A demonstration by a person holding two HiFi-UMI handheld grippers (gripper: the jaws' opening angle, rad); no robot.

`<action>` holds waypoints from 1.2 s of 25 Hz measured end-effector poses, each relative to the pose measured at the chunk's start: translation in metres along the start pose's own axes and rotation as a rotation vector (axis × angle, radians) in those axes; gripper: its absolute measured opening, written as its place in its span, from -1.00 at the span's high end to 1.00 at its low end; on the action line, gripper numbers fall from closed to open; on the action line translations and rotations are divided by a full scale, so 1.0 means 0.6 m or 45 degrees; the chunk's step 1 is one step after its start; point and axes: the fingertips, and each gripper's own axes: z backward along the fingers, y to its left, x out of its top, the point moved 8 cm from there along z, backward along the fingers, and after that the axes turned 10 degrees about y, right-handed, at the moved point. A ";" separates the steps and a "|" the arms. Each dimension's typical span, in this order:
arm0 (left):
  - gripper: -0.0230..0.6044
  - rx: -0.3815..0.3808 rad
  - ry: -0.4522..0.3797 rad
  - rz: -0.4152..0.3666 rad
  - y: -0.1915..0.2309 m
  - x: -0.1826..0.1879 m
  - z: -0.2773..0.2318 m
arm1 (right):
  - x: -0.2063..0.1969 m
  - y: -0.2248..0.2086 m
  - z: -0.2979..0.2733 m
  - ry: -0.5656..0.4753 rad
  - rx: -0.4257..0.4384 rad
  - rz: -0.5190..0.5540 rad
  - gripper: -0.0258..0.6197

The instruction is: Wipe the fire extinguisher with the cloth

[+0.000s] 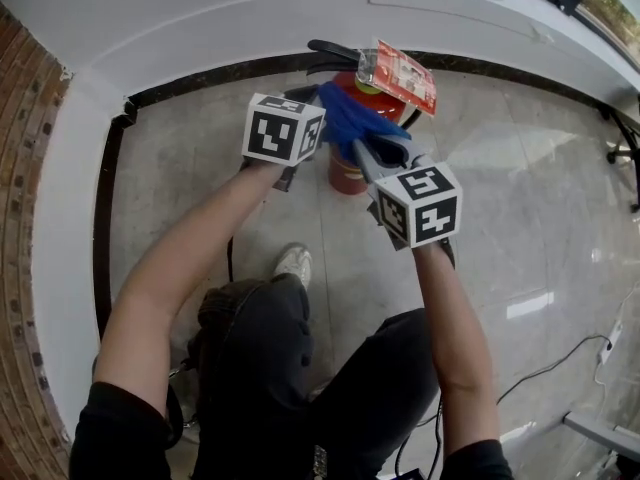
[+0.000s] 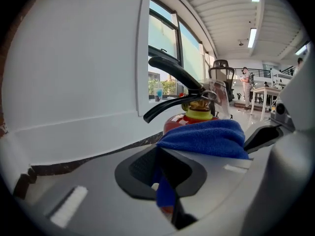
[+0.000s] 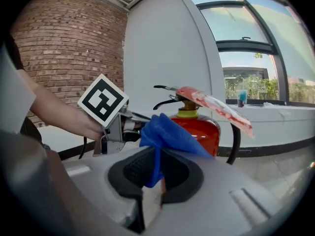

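A red fire extinguisher (image 1: 346,171) with a black handle (image 1: 333,52) and a red-and-white tag (image 1: 402,74) stands on the floor by the white wall. A blue cloth (image 1: 349,118) is draped over its upper body. My left gripper (image 1: 316,101) comes in from the left, shut on one end of the cloth (image 2: 206,136). A strip of cloth hangs pinched between its jaws, and the extinguisher (image 2: 173,124) rises just behind. My right gripper (image 1: 367,151) comes in from the right, shut on the other end of the cloth (image 3: 165,132). The extinguisher (image 3: 203,129) stands behind it.
A curved white wall (image 1: 200,28) with a dark skirting strip (image 1: 110,168) runs behind the extinguisher, and a brick wall (image 1: 20,218) lies at the left. The person's legs and a shoe (image 1: 294,263) are below the grippers. A cable (image 1: 560,363) lies on the tiled floor at the right.
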 end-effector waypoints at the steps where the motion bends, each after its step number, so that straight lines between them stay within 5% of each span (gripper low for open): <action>1: 0.88 -0.005 0.001 0.004 -0.001 -0.004 -0.001 | -0.004 0.001 -0.002 0.003 0.001 -0.002 0.81; 21: 0.89 -0.257 0.166 -0.117 -0.119 -0.046 0.030 | -0.005 -0.132 0.049 -0.152 -0.293 -0.104 0.82; 30: 0.88 -0.270 0.130 -0.038 -0.126 -0.058 0.020 | -0.069 -0.156 -0.001 0.021 -0.269 -0.156 0.83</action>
